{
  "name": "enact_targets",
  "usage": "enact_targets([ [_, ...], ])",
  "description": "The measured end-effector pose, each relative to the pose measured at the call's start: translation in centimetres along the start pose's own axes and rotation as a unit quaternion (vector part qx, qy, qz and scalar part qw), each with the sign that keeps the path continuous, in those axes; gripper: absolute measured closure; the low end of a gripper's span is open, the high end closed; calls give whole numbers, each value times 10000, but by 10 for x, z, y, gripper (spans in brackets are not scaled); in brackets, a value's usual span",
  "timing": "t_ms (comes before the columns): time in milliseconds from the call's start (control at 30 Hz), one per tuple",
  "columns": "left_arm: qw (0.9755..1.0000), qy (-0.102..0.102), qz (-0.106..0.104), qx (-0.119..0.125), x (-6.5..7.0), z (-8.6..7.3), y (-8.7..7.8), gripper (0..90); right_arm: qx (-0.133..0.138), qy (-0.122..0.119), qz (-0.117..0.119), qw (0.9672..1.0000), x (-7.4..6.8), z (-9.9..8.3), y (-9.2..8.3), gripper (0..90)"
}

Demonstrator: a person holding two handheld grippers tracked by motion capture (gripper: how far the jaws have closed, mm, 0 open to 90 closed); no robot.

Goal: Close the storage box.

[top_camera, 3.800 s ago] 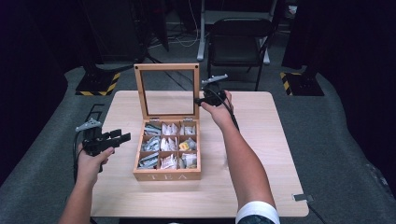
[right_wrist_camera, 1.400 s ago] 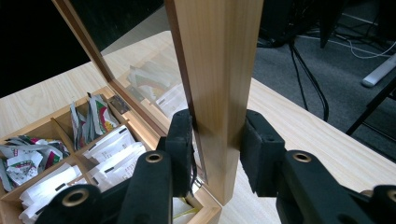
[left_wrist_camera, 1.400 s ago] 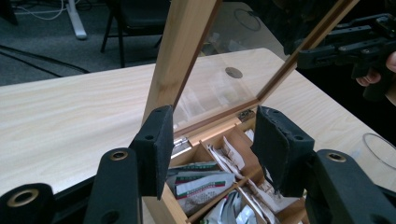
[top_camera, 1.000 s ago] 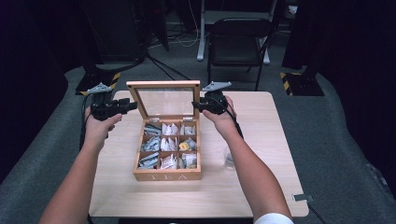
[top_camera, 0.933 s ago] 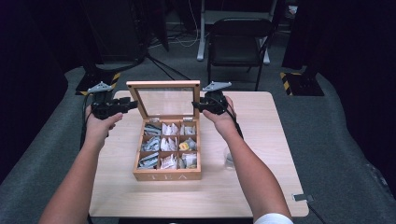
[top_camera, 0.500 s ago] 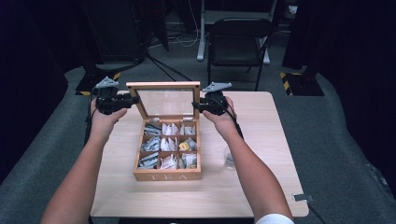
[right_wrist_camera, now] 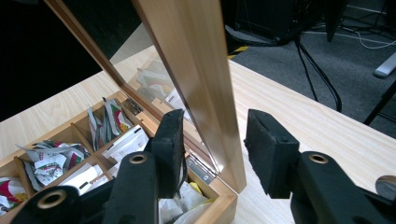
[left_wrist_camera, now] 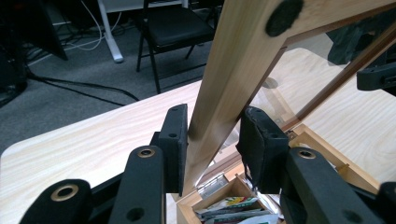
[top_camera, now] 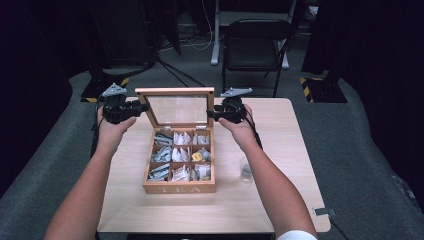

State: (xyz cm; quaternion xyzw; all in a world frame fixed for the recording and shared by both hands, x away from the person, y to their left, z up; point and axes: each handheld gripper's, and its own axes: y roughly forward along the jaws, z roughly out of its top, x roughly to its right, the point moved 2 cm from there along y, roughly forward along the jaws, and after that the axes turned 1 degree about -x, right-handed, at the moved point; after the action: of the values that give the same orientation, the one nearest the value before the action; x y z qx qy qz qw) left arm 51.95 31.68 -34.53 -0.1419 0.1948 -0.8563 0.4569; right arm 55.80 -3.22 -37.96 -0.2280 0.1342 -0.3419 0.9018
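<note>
Wooden tea box (top_camera: 179, 189) sits centre of high view on table (top_camera: 280, 200), lid (top_camera: 176, 91) raised and tilted – glass pane in wooden frame. Left gripper (top_camera: 141, 107) at left edge of lid; in left gripper view frame lies between both pads (left_wrist_camera: 173, 140), clamped on it. Right gripper (top_camera: 212, 114) at right edge of lid: jaws have just been opening, lid frame stands between them with gap at one pad (right gripper view). Compartments hold tea bags (top_camera: 181, 172). Small glass (top_camera: 245, 169) just right of box.

Wooden tea box (top_camera: 179, 186) open (glass lid (top_camera: 176, 107) upright).
</note>
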Motion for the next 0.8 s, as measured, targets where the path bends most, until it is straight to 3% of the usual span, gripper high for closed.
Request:
enact_targets([
  [100, 10000, -19, -25, -18, 0, 0, -1, 629, 47, 27, 0, 10000, 0, 0, -5, 514],
  [300, 9999, -16, -66, -77, 1, -1, -3, 627, 5, -172, -75, 9998, -7, 0, -15, 495],
  [500, 9999, 3, -100, -119, 2, -3, -5, 624, 129, -145, 51, 9998, -15, 6, -25, 486],
  [800, 9995, -209, -223, 2, 1, -9, -7, 614, 156, -259, -11, 9995, -24, 12, -38, 487],
])
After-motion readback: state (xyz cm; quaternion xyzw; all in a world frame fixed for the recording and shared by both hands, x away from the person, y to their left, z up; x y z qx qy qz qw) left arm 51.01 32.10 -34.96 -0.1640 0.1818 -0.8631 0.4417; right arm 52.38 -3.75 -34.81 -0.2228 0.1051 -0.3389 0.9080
